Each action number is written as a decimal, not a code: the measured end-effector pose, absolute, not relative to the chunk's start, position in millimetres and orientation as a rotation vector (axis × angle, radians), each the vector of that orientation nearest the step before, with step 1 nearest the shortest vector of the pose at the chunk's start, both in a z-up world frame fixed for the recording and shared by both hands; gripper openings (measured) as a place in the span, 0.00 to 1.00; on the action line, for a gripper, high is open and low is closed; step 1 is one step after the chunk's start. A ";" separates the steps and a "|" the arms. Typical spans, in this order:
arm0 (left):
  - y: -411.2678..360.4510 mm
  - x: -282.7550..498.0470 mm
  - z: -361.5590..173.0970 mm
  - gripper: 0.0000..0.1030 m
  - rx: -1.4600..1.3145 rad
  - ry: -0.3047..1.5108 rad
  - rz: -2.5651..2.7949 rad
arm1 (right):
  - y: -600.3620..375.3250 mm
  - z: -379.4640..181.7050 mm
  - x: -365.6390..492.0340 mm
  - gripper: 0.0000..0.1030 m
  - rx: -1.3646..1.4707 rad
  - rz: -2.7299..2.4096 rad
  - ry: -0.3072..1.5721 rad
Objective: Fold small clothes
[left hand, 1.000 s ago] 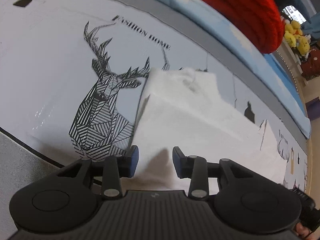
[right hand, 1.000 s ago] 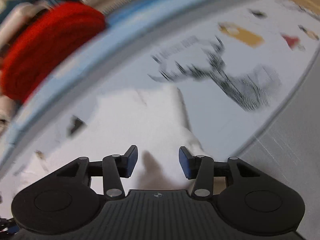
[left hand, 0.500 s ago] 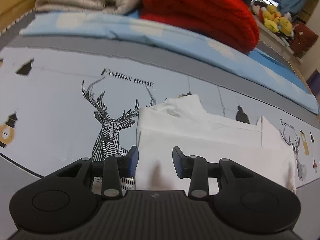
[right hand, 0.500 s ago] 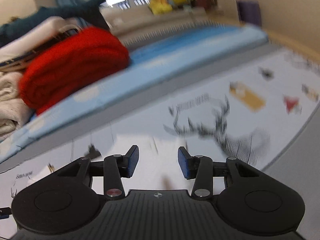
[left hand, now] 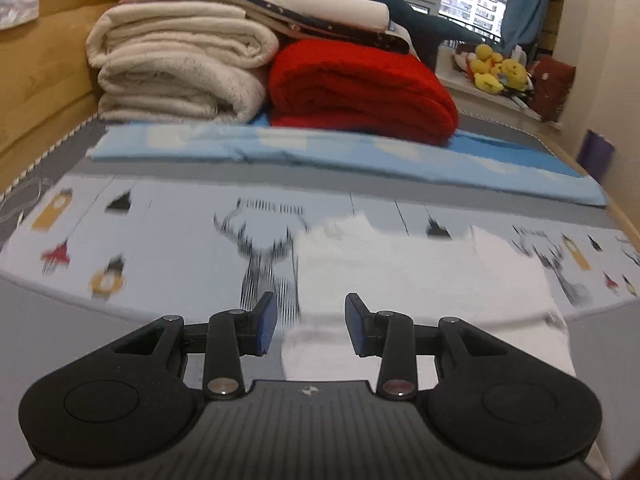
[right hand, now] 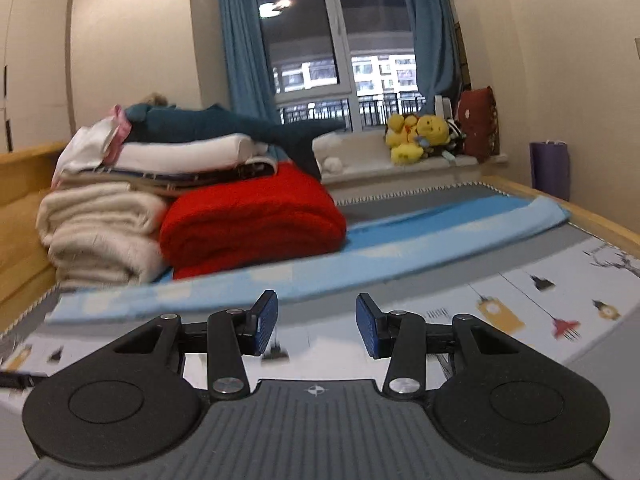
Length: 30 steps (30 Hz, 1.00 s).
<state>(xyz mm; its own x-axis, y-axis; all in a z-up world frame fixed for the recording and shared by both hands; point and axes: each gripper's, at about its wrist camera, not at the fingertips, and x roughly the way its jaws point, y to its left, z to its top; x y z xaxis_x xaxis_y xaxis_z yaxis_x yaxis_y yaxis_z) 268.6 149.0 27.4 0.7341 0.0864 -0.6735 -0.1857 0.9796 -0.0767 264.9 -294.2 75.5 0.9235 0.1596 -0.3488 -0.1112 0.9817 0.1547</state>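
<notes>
Left gripper (left hand: 307, 322): jaws parted, nothing between the blue pads, held above the printed mat (left hand: 168, 240). White garment (left hand: 420, 280) lies flat on the mat, ahead and right of that gripper; folded into a rough rectangle, rumpled collar edge at its far side, outline blurred. Behind: cream blankets (left hand: 176, 68), red blanket (left hand: 360, 88) on a blue sheet (left hand: 320, 156). Right gripper (right hand: 316, 326): jaws parted, empty, aimed over the mat toward the window (right hand: 340, 40); garment not visible in its view.
</notes>
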 end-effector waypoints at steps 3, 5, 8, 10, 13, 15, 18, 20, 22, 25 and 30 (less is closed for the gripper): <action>138.7 221.4 15.7 0.40 -0.120 0.779 0.119 | -309.1 61.1 217.7 0.44 0.141 0.088 0.456; 132.8 192.6 3.0 0.39 -0.119 0.794 0.112 | -315.5 48.7 194.7 0.44 0.123 0.063 0.497; 135.2 159.7 -21.6 0.32 -0.192 0.833 0.102 | -319.4 26.3 169.0 0.44 0.101 0.042 0.552; 148.1 148.1 -38.0 0.27 -0.302 0.894 0.092 | -325.7 7.9 155.6 0.44 0.104 0.012 0.591; 175.2 141.3 -61.3 0.27 -0.456 0.993 0.087 | -340.3 -20.6 151.2 0.44 0.117 -0.045 0.714; 188.0 141.0 -76.7 0.27 -0.504 1.054 0.109 | -348.7 -35.5 153.2 0.44 0.166 -0.064 0.795; 189.1 140.7 -93.8 0.27 -0.513 1.124 0.111 | -361.5 -53.8 156.0 0.44 0.246 -0.082 0.888; 182.9 139.7 -99.6 0.28 -0.493 1.148 0.096 | -365.3 -65.1 156.8 0.44 0.272 -0.089 0.943; 175.7 140.5 -103.3 0.28 -0.457 1.168 0.096 | -364.7 -75.4 159.1 0.44 0.270 -0.106 0.985; 173.0 140.7 -109.1 0.28 -0.434 1.191 0.123 | -362.8 -88.3 162.5 0.44 0.248 -0.131 1.039; 167.2 143.1 -119.6 0.28 -0.387 1.232 0.124 | -362.5 -102.7 168.6 0.44 0.192 -0.177 1.092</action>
<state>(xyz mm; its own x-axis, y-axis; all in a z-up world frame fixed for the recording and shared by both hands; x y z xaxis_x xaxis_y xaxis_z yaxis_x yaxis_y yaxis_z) 143.1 167.2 -119.6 0.3351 -0.1146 -0.9352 -0.2986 0.9285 -0.2208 168.6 -362.5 -102.7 0.4495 -0.0477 -0.8920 0.2361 0.9694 0.0672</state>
